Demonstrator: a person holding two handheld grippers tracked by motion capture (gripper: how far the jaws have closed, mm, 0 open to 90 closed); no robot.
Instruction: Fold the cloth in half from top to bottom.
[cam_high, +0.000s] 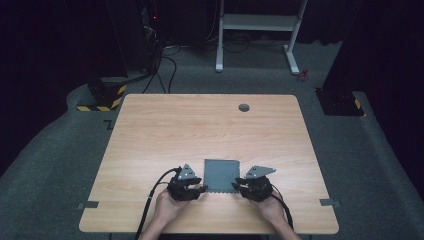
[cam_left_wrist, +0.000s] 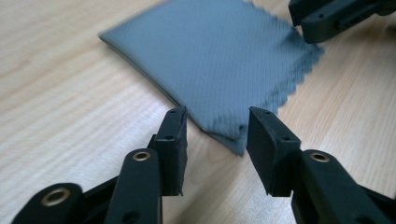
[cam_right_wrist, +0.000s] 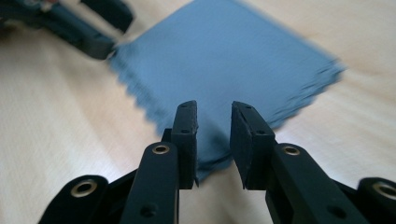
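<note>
A folded grey-blue cloth (cam_high: 221, 174) with a zigzag-cut edge lies flat near the front of the wooden table (cam_high: 200, 125). My left gripper (cam_high: 201, 189) sits at the cloth's near left corner and my right gripper (cam_high: 236, 187) at its near right corner. In the left gripper view the cloth (cam_left_wrist: 210, 60) has one corner lying between the open jaws of the left gripper (cam_left_wrist: 217, 123), and the pads stand clear of it. In the right gripper view another corner of the cloth (cam_right_wrist: 224, 60) lies in the narrower gap of the right gripper (cam_right_wrist: 214, 119), untouched by the pads.
A round grey grommet (cam_high: 244, 107) is set in the table near its far edge. Tape marks (cam_high: 88, 204) stick out at the front left and front right (cam_high: 330, 202). Beyond the table stand a white desk frame (cam_high: 260, 30) and a yellow-and-black striped base (cam_high: 102, 97).
</note>
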